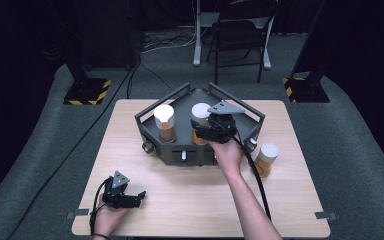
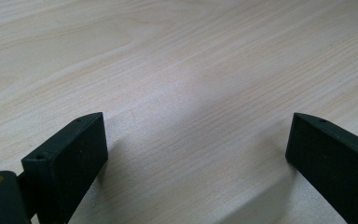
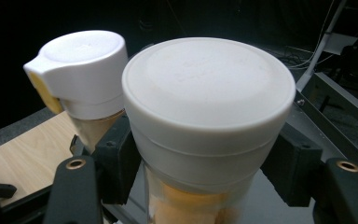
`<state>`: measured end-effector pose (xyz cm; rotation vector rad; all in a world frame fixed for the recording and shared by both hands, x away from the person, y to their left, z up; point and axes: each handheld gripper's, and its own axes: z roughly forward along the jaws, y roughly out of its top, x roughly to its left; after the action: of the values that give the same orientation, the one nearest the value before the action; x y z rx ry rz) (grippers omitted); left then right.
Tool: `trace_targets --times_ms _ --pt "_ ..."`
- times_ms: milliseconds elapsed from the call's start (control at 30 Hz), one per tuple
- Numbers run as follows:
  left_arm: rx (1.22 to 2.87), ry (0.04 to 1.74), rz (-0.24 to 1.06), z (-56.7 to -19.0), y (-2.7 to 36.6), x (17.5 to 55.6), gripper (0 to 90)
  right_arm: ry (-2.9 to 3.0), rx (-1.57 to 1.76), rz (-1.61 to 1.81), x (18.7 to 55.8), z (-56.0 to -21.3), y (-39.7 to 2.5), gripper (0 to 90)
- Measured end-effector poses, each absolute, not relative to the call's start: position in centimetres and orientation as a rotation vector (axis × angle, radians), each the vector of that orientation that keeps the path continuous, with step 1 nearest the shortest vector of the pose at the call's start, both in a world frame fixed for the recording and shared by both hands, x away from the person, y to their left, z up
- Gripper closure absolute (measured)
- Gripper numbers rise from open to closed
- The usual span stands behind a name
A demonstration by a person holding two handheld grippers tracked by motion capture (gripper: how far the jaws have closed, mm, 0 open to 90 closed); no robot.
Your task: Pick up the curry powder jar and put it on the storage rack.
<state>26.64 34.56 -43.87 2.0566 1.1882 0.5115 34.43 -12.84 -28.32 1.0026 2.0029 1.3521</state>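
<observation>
Three white-capped jars w/ orange-brown contents were on the scene: two inside the dark grey rack [image 1: 177,150] at the far-center of the table [image 1: 180,210], one standing on the wood just right of the rack.

Right gripper [image 1: 211,131] reached into the rack's right half and had its jaws closed around the middle jar [image 1: 200,113], gripping the clear body just below the white cap. Right gripper view confirmed it: jar [image 3: 209,100] sat upright betw. both black jaws, each pressed against its sides, bottom still down in the rack. Behind it to the left stood the left jar [image 3: 81,70], its cap w/ a pour-lip, close beside but apart from the held one. High view put that left jar [image 1: 164,120] in the rack's left half.

Third jar [image 1: 266,157] stood alone, near the rack's right corner, next to the gripper cable.

Left gripper [image 1: 128,198] rested at the near-left part of the table, well apart from the rack. Left gripper view [image 2: 196,154] showed jaws spread wide, nothing betw. them but bare wood.
</observation>
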Motion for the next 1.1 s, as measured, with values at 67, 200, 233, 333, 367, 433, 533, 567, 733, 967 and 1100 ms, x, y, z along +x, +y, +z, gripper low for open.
trace_targets --times_ms 67,200,233,333,367,433,533,567,733,967,1100 --pt "2.058 1.188 0.511 -43.9 34.6 26.7 5.4 1.996 1.011 1.35 34.7 -28.4 -12.8 33.8" --pt "2.058 1.188 0.512 -43.9 34.6 26.7 5.4 1.982 1.025 1.323 35.0 -28.5 -12.4 33.8" --pt "2.058 1.188 0.512 -43.9 34.6 26.7 5.4 1.981 1.028 1.314 35.1 -28.6 -12.3 33.8" --pt "2.058 1.188 0.511 -43.9 34.6 26.7 5.4 1.988 1.042 1.302 35.5 -28.7 -12.2 33.8" --pt "2.058 1.188 0.511 -43.9 34.6 26.7 5.4 1.993 1.046 1.298 35.6 -28.8 -12.1 33.8" --pt "2.058 1.188 0.511 -43.9 34.6 26.7 5.4 1.998 1.048 1.293 35.7 -28.8 -12.1 33.8" --pt "2.058 1.188 0.511 -43.9 34.6 26.7 5.4 2.008 1.054 1.286 36.0 -28.9 -12.0 33.7" --pt "2.058 1.188 0.511 -43.9 34.6 26.7 5.4 2.013 1.057 1.284 36.1 -28.9 -12.0 33.7" --pt "2.058 1.188 0.511 -43.9 34.6 26.7 5.4 2.015 1.062 1.293 36.2 -29.1 -12.0 33.7" --pt "2.058 1.188 0.511 -43.9 34.6 26.7 5.4 2.025 1.044 1.279 36.1 -29.0 -12.0 33.3" --pt "2.058 1.188 0.511 -43.9 34.6 26.7 5.4 2.026 1.053 1.282 36.2 -28.9 -12.2 28.6"
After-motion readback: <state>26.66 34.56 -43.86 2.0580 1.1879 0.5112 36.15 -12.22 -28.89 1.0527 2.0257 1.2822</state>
